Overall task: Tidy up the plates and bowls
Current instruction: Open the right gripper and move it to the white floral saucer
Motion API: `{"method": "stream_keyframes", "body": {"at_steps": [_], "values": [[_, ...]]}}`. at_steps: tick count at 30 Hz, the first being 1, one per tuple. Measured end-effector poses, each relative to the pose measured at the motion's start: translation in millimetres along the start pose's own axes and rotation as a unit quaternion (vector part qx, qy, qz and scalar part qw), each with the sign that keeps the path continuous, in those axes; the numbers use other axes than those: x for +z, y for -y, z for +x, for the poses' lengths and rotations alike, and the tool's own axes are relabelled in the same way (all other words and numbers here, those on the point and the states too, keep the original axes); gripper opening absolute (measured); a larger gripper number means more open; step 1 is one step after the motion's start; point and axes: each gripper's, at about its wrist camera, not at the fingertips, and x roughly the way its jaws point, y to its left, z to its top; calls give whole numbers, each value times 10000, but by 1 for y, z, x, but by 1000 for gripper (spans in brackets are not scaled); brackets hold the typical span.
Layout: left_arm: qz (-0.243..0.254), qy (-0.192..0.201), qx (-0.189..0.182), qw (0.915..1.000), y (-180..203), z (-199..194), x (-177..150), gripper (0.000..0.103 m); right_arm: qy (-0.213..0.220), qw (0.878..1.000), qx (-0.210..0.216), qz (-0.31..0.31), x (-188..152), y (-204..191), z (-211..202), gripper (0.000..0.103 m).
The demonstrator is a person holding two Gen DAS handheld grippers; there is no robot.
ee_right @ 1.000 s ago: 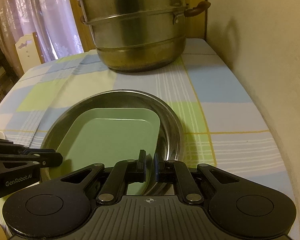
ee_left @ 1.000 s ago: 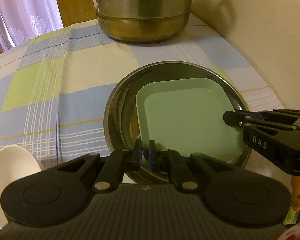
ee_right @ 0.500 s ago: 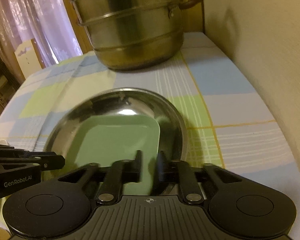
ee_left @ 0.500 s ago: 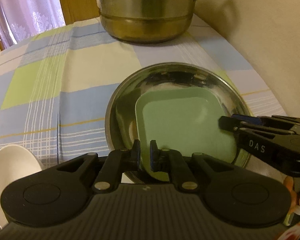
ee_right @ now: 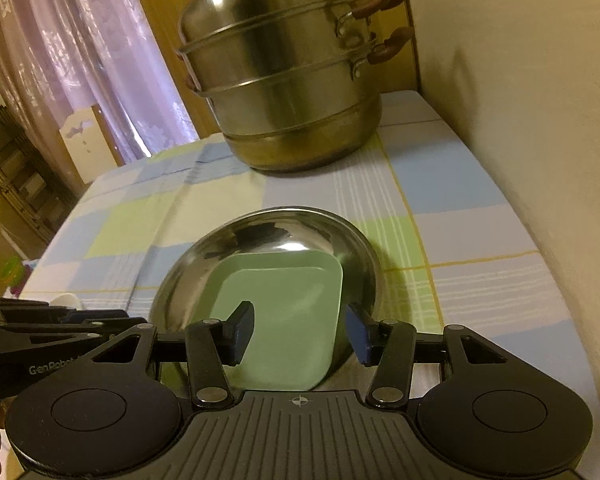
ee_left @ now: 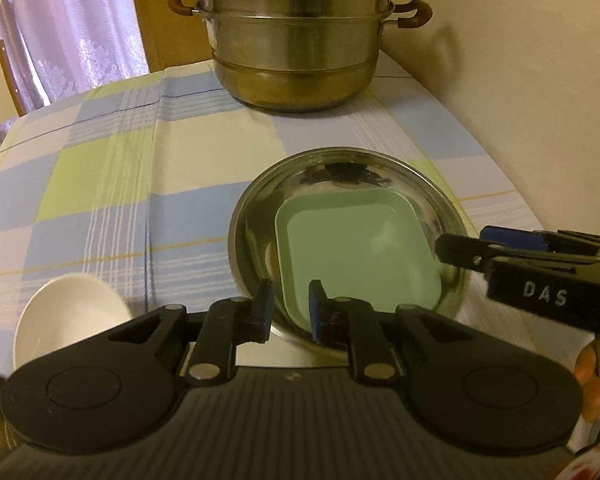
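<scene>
A square green plate [ee_left: 356, 252] lies inside a round steel bowl [ee_left: 256, 216] on the checked tablecloth; both also show in the right wrist view, the plate [ee_right: 284, 320] in the bowl [ee_right: 228, 248]. My left gripper [ee_left: 290, 306] is open, its fingers just above the bowl's near rim and the plate's near-left corner. My right gripper [ee_right: 300, 330] is open wide, its fingers either side of the plate's near-right edge, holding nothing. It enters the left wrist view from the right [ee_left: 444, 246].
A tall steel steamer pot [ee_left: 300, 36] stands at the back of the table. A white bowl [ee_left: 68, 320] sits at the near left. A wall [ee_right: 540, 120] runs along the right edge. Curtains and a chair are on the left.
Both grippers have opened and let go of the green plate, which now rests in the steel bowl. Both grippers have pulled back and risen a little.
</scene>
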Motion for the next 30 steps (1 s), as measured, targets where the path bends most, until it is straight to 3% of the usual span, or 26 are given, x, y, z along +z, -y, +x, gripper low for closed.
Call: {"method": "stream_keyframes", "body": {"at_steps": [17,30], "values": [[-383,-24,-33,9993,2,-86,-62,17,-218,9995,241,-30,-34,-10,-73,53],[-631,-98,6,9980,-2,-114,-102,17,-429,9981,384,-197,-62,-26,-91,53]]}}
